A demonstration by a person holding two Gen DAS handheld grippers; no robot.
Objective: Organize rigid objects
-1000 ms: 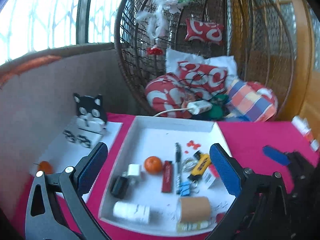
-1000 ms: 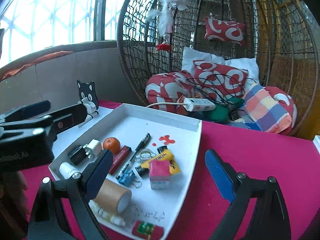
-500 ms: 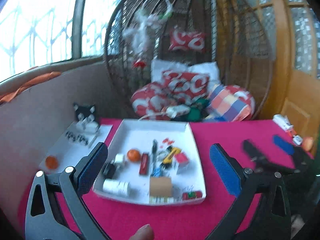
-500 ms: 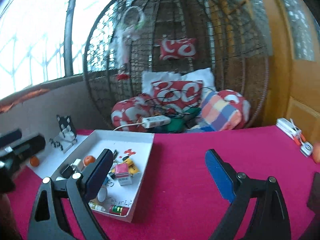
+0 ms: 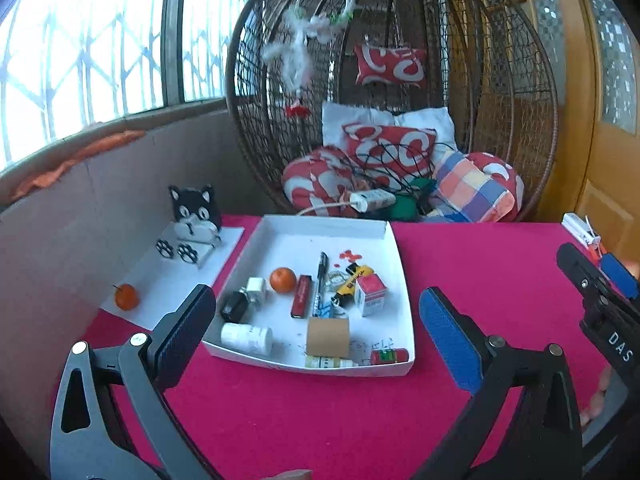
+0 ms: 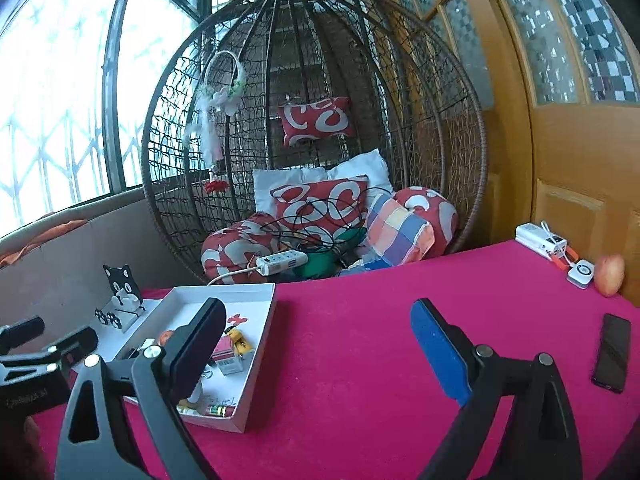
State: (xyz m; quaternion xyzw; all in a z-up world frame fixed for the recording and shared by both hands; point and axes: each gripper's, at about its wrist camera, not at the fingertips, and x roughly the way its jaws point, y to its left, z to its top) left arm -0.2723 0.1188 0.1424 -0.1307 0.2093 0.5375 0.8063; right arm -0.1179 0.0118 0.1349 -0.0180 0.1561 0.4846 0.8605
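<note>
Both grippers [image 5: 316,332] [image 6: 316,344] gape empty; one tray [image 5: 320,224] holds one orange [image 5: 283,279], one pen [image 5: 321,280].

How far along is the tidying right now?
Most small items already sit in the white tray, including an orange, pen and cardboard roll. Nothing is in hand: the left gripper and right gripper are both open and empty above the red cloth. Outside the tray lie a second orange on the white sheet and a phone.
</note>
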